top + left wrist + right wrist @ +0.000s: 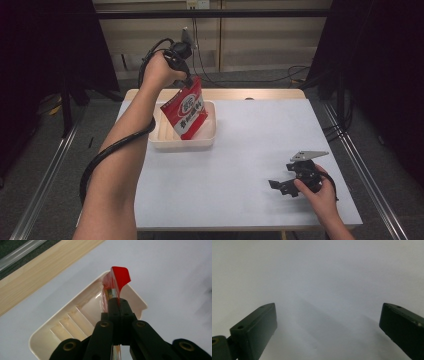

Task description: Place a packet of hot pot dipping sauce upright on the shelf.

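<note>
A red-and-white pouch [185, 111] hangs tilted over a cream tray [159, 141], pinched by the left gripper [189, 83]; the right gripper [280, 185] rests fingers spread on a white desk [240, 150], dark curtains around.

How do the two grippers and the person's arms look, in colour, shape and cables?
Both grippers are black. The left gripper trails a thick black cable that loops under the forearm. The right gripper carries a grey three-cornered plate on top. Their jaws are flat black blocks with small screw holes and brass-coloured pivots. Both forearms are bare, with no sleeves visible.
</note>
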Motion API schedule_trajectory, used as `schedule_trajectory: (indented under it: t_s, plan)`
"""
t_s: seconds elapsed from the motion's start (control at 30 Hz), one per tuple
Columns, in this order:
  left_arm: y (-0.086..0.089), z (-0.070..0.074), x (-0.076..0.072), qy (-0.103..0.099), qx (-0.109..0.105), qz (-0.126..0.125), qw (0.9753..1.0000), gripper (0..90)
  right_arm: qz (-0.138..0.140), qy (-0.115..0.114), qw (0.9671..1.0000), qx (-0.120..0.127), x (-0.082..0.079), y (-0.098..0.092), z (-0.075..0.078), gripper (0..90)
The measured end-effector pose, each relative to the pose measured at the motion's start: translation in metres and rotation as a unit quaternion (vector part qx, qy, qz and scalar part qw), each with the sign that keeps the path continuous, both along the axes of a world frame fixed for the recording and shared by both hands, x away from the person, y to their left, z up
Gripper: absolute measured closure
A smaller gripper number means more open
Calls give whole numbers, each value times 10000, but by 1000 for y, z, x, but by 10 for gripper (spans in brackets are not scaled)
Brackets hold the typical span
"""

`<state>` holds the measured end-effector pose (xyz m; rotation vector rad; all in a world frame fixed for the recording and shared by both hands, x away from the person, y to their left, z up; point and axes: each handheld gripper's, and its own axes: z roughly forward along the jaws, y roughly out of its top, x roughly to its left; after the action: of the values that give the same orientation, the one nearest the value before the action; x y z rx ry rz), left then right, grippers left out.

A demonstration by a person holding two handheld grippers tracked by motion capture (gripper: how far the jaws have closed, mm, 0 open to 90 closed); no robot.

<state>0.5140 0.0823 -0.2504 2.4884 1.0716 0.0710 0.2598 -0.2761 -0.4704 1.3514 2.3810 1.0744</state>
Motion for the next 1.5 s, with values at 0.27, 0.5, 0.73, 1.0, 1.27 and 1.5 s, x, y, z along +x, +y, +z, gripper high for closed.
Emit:
schedule_trajectory:
  t_s: [0.27, 0.5, 0.73, 1.0, 1.27, 1.5]
  plan:
    - [0, -5, 1, -79, -74, 86, 9999, 869, 5, -1, 10000, 1, 0, 0, 0, 13]
    - [6, -6, 2, -84, -142, 224, 9996, 795, 22, -11, 10000, -4, 0, 0, 0, 13]
    - [13, -2, -2, -80, -256, 438, 9987, 682, 23, -25, 10000, -17, 0, 2, 0, 13]
    - [24, 4, -12, 59, -427, 540, 9976, 545, 85, -45, 9999, -49, -1, 6, 1, 13]
    - [34, 7, -22, -16, -507, 670, 9965, 454, 134, -59, 9999, -69, -2, 10, 3, 13]
    - [49, 9, -33, -24, -476, 650, 9968, 367, 205, -67, 9997, -73, 0, 17, 4, 14]
